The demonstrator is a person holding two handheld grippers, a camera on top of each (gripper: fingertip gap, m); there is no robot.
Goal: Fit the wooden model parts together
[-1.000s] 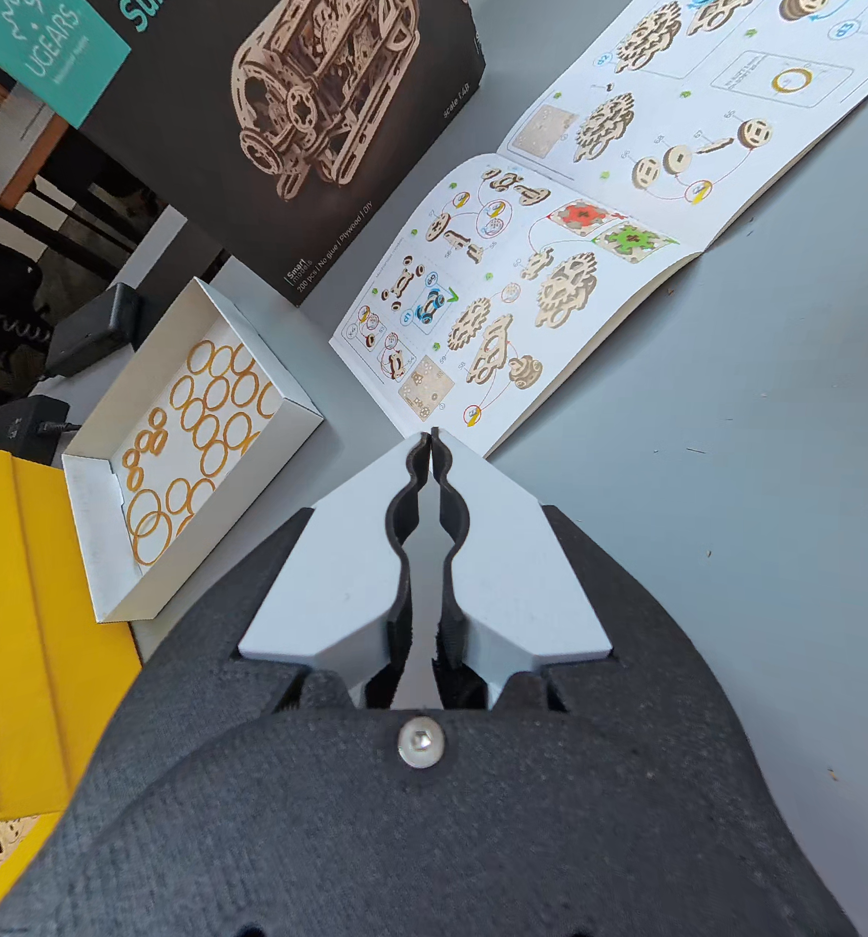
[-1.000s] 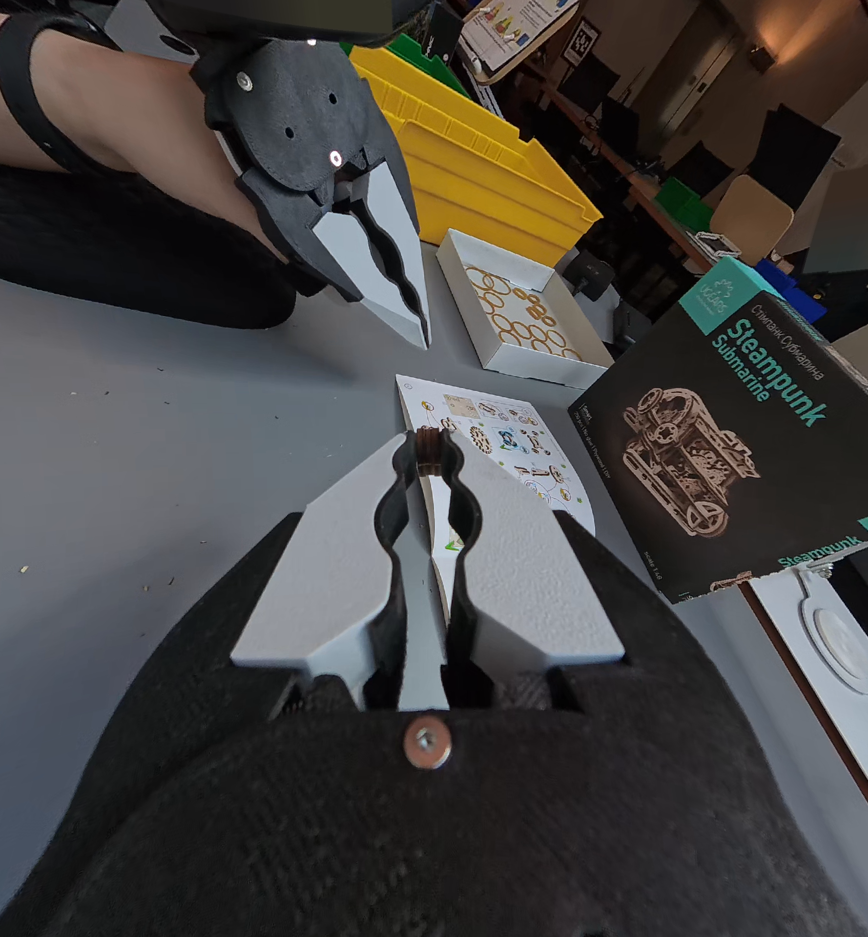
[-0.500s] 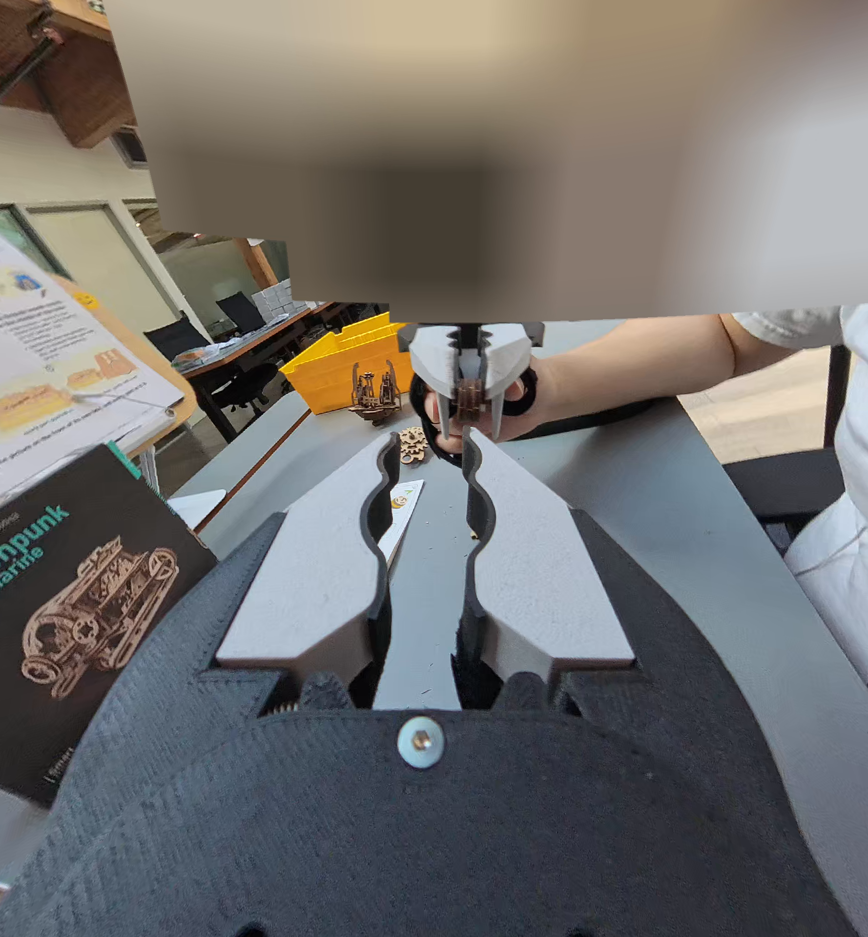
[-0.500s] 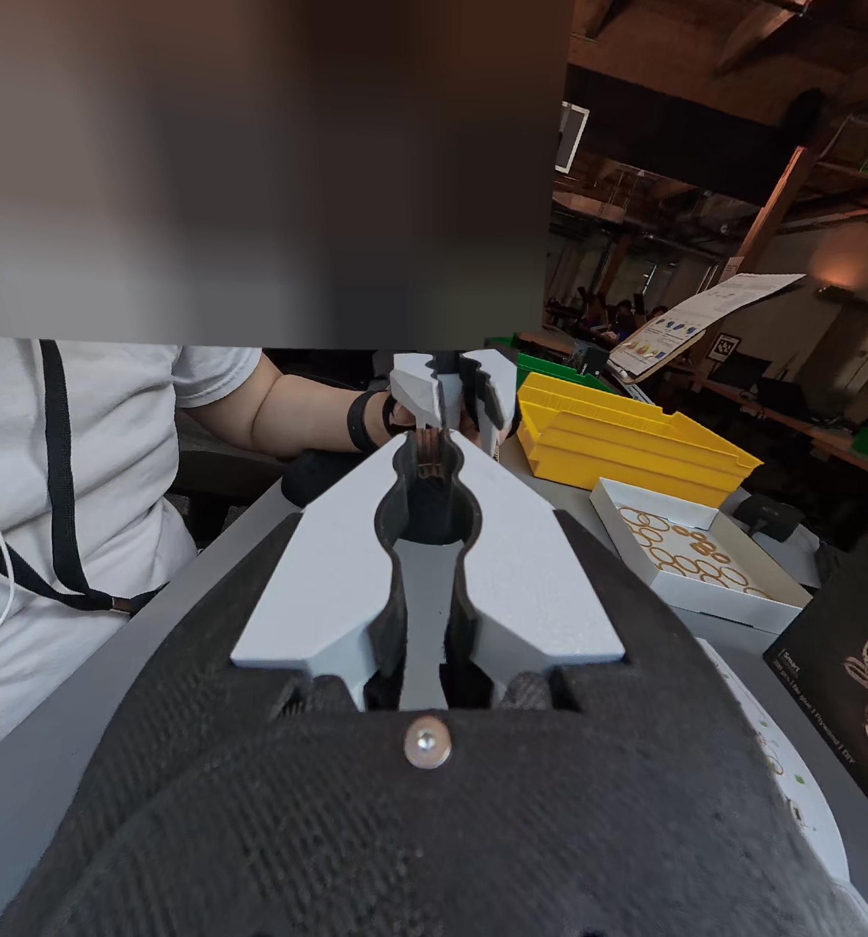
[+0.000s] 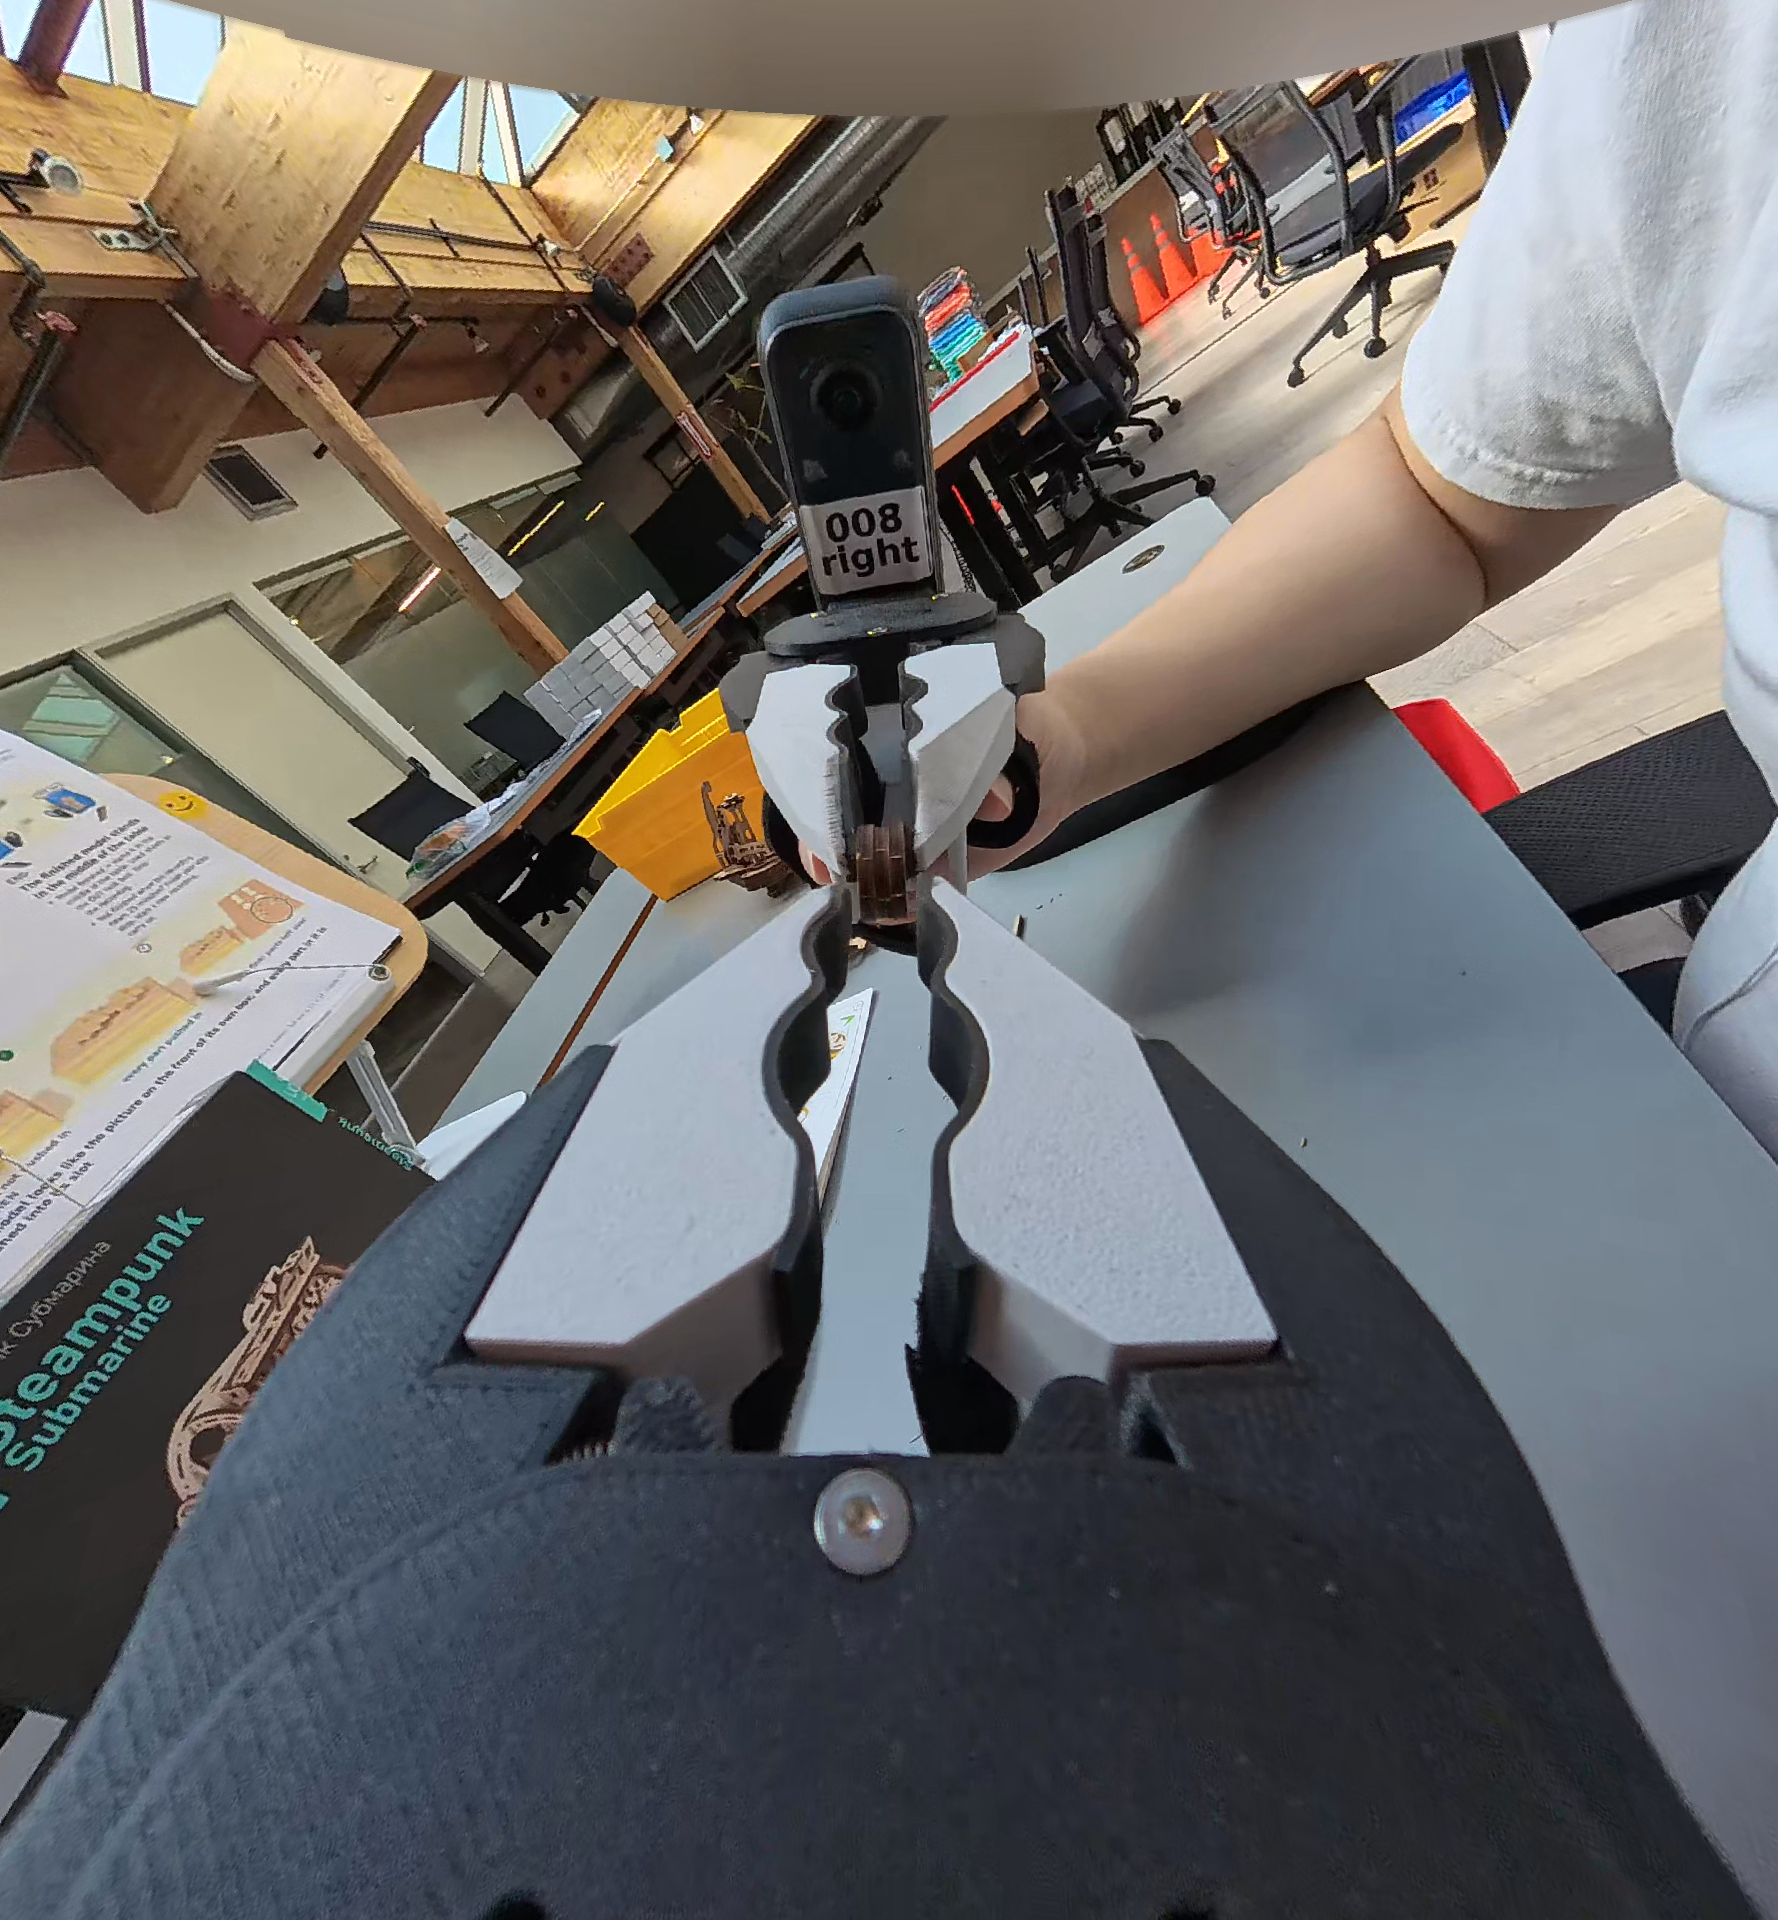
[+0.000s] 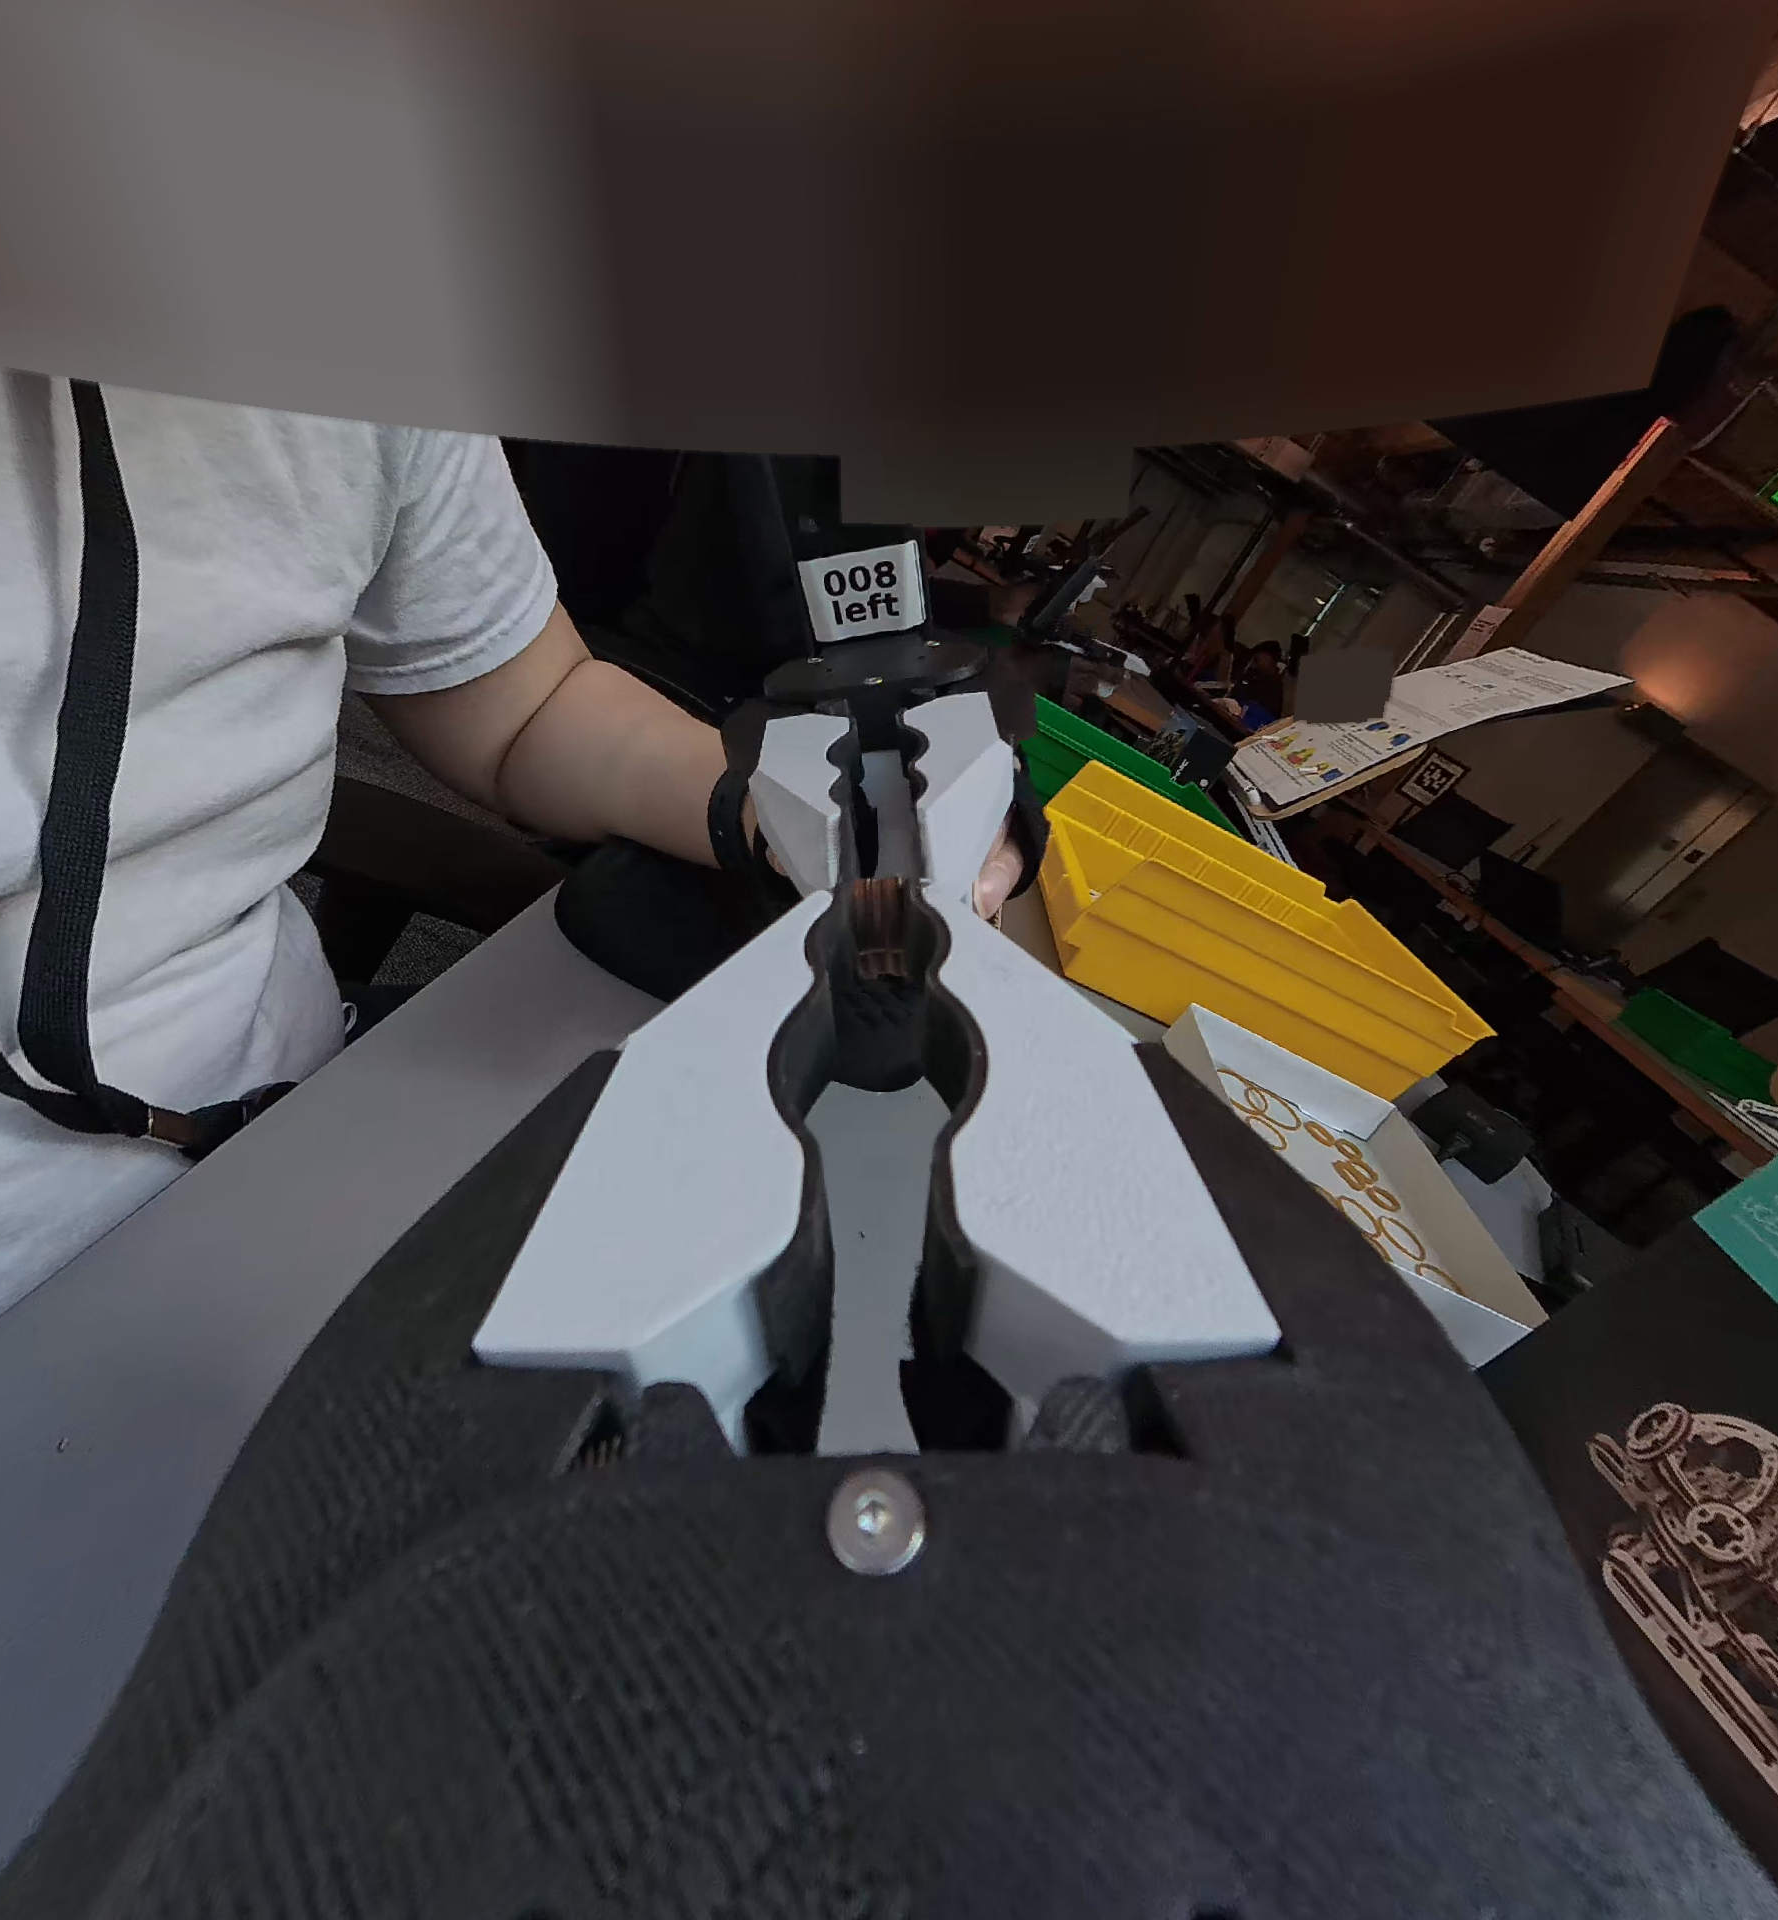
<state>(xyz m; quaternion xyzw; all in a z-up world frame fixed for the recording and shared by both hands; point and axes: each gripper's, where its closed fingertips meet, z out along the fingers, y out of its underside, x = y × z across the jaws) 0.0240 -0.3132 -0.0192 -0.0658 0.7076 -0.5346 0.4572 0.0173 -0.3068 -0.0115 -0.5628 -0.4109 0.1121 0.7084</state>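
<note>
My right gripper (image 6: 880, 902) is shut on a small wooden part (image 6: 880, 930), a stack of thin dark-edged discs, held above the grey table (image 6: 241, 1195). My left gripper (image 5: 883, 902) is open and points straight at it, tip to tip. In the left wrist view the wooden part (image 5: 883, 871) sits in the right gripper (image 5: 883, 857), just beyond my left fingertips (image 5: 831, 914), which flank its lower edge. I cannot tell if they touch it. The left gripper (image 6: 885, 868) faces me in the right wrist view, jaws apart.
The black model-kit box (image 5: 137, 1351) stands left of my left gripper and also shows in the right wrist view (image 6: 1695, 1558). A white tray of wooden rings (image 6: 1384, 1195), yellow bins (image 6: 1228, 935), the instruction booklet (image 5: 843, 1049) and a small built wooden model (image 5: 739, 842) are on the table. The person's body is close. Less than 4 cm separates the two grippers' tips.
Both grippers swung up from the table to face each other, then closed in tip to tip. The left gripper went from shut to open. The right kept hold of the wooden part.
</note>
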